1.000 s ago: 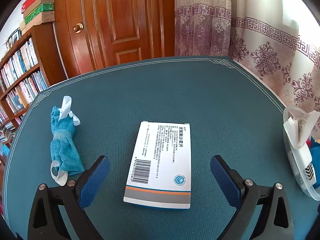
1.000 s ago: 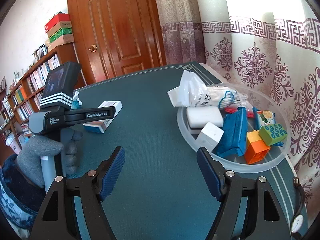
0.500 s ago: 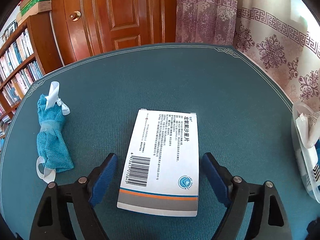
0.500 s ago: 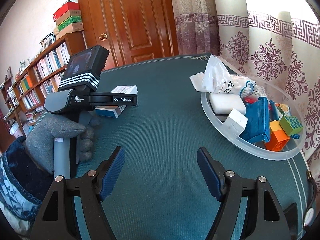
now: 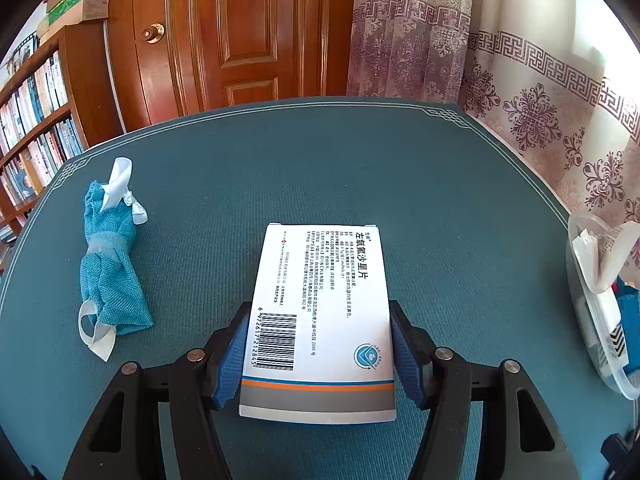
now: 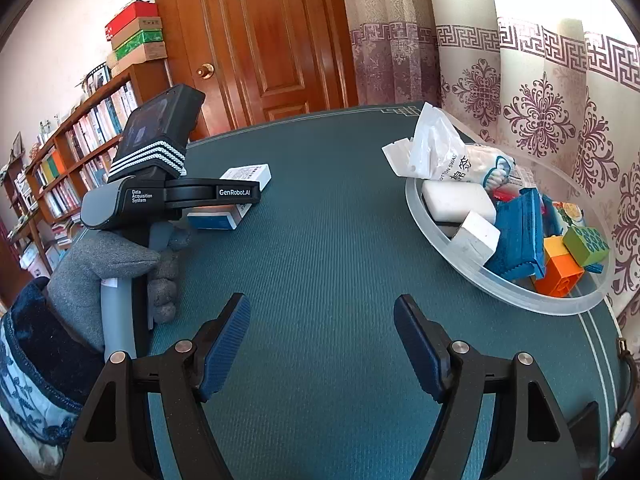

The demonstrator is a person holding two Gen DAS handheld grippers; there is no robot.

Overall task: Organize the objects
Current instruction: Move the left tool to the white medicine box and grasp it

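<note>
left gripper (image 5: 320, 354) just closing, clamped on the box (image 5: 320, 320); right gripper (image 6: 322, 340) apart, empty; bowl (image 5: 600, 344) cut off at the edge.

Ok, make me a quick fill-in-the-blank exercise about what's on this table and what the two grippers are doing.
1. The left gripper has its jaws, which have just been closing, on either side of the white ____ box.
2. The rolled blue cloth lies to the ____ of that box in the left wrist view.
3. The right gripper holds ____.
4. The orange block sits in the clear ____.

Missing words: medicine; left; nothing; tray
</note>
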